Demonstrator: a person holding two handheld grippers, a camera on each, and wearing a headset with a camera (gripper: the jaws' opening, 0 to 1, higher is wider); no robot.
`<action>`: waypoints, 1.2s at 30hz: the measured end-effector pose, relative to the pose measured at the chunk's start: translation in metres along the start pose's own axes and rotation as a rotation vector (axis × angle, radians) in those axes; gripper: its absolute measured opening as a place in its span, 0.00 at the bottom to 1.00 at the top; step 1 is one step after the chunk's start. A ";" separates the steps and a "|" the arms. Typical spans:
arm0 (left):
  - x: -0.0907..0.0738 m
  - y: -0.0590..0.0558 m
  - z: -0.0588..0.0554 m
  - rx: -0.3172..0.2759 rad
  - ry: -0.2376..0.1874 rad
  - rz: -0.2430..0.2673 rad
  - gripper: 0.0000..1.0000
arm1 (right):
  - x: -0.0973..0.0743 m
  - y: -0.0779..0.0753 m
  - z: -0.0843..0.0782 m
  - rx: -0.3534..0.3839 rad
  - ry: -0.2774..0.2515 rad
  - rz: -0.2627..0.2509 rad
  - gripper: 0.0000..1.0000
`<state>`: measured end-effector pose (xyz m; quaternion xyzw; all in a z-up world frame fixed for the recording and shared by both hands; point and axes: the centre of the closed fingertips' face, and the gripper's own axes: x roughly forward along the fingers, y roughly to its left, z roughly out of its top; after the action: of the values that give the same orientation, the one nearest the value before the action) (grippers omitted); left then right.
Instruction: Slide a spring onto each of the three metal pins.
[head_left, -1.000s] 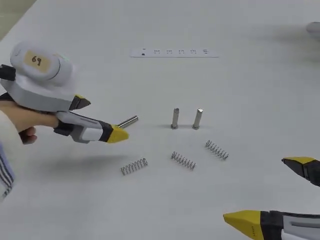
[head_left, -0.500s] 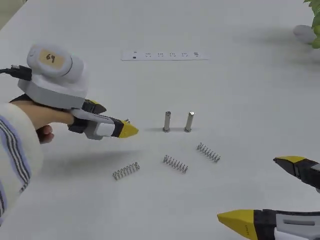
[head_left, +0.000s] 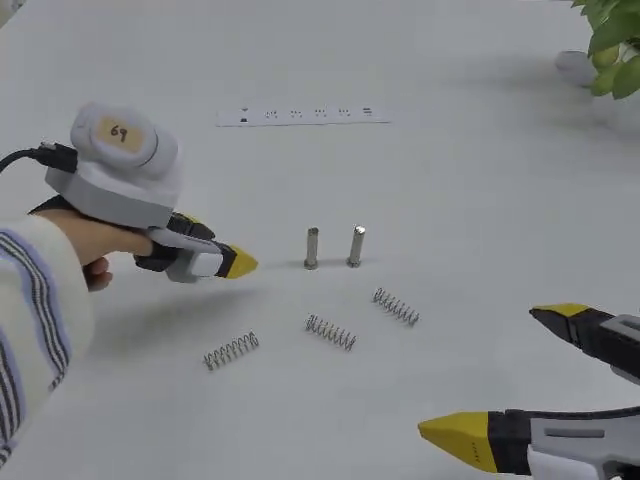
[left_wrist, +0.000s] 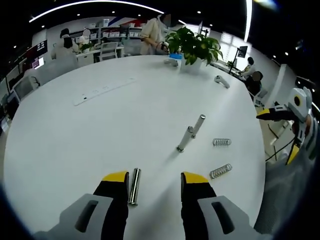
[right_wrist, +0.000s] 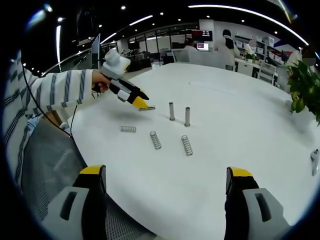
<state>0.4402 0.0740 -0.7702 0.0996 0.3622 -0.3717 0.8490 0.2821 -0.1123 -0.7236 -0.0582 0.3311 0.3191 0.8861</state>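
Observation:
Two metal pins (head_left: 312, 247) (head_left: 357, 245) stand upright mid-table. The third pin (left_wrist: 134, 186) lies flat between the jaws of my open left gripper (left_wrist: 155, 179), close to its left fingertip; I cannot tell whether it touches. In the head view the left gripper (head_left: 232, 258) sits just left of the upright pins and covers the lying pin. Three springs (head_left: 231, 350) (head_left: 330, 332) (head_left: 396, 306) lie loose in front of the pins. My right gripper (head_left: 500, 385) hovers wide open at the near right with nothing in it. From the right gripper view the lying pin (right_wrist: 147, 107) is at the left gripper's tip.
A flat power strip (head_left: 305, 116) is set into the white table behind the pins. A potted plant (head_left: 610, 40) stands at the far right. The table's edge (right_wrist: 125, 220) runs close under the right gripper. People sit at desks in the background.
The left gripper has moved right toward the upright pins and now straddles the lying pin, which it hides in the head view. The head camera has shifted; springs and upright pins stay put.

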 end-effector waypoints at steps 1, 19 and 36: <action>0.001 0.000 0.000 0.001 0.002 0.000 0.33 | 0.001 0.000 0.000 0.000 0.003 0.000 0.98; 0.013 0.011 -0.001 -0.048 0.015 0.016 0.18 | 0.004 0.003 0.000 0.005 0.000 0.015 1.00; 0.020 0.021 -0.014 -0.017 0.073 0.037 0.23 | 0.005 0.004 0.000 0.009 0.000 0.009 0.99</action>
<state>0.4568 0.0833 -0.7962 0.1125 0.3940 -0.3490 0.8428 0.2820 -0.1065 -0.7262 -0.0527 0.3325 0.3219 0.8849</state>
